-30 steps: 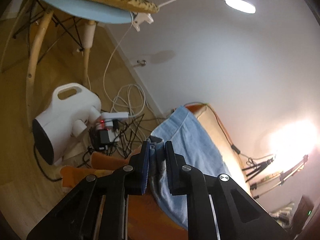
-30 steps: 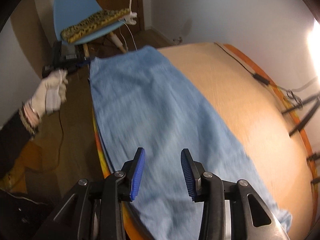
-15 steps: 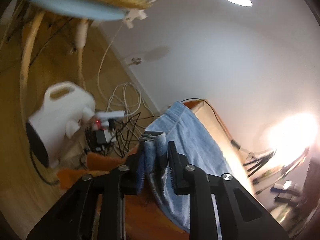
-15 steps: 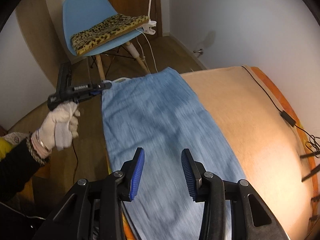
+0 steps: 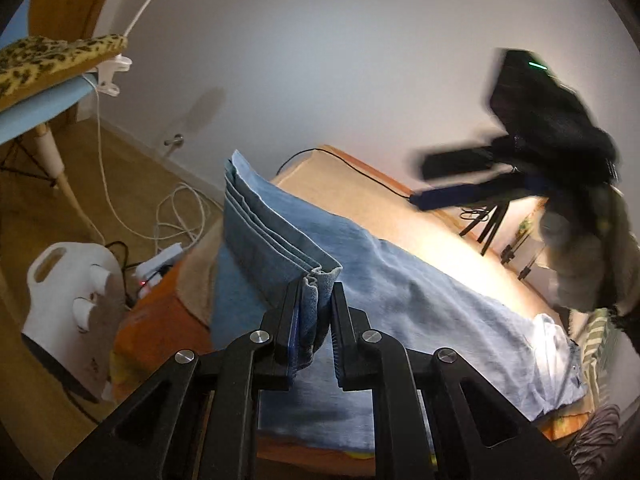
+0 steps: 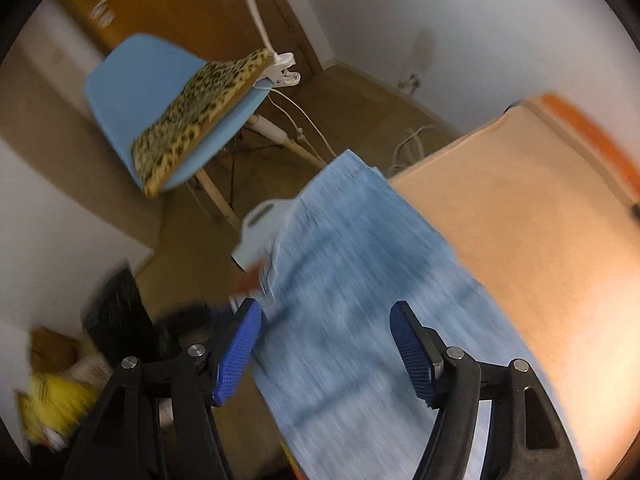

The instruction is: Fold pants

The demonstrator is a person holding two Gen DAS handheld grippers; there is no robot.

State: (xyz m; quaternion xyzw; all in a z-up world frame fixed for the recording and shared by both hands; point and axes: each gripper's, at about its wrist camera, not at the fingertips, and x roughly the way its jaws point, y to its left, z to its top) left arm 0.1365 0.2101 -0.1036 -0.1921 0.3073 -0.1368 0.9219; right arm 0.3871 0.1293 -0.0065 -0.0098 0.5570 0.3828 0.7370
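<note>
Light blue denim pants [image 5: 408, 296] lie lengthwise on the peach-covered bed [image 5: 420, 224]. My left gripper [image 5: 314, 320] is shut on the hem end of the pants, lifted and doubled back over the legs, with several hem layers stacked. My right gripper [image 6: 326, 344] is open and empty, above the pants [image 6: 360, 300] near the bed's left edge. It shows blurred in the left wrist view [image 5: 452, 178], held by a gloved hand at upper right.
A blue chair [image 6: 132, 92] with a leopard-print cushion [image 6: 200, 108] stands on the wood floor by the bed end. A white appliance [image 5: 68, 300] and cables [image 5: 176, 216] lie beside the bed. Tripods [image 5: 492, 228] stand at the far side.
My left gripper has lifted the hem and carried it over the bed toward the waistband. My right gripper has opened wider and swung toward the bed's edge.
</note>
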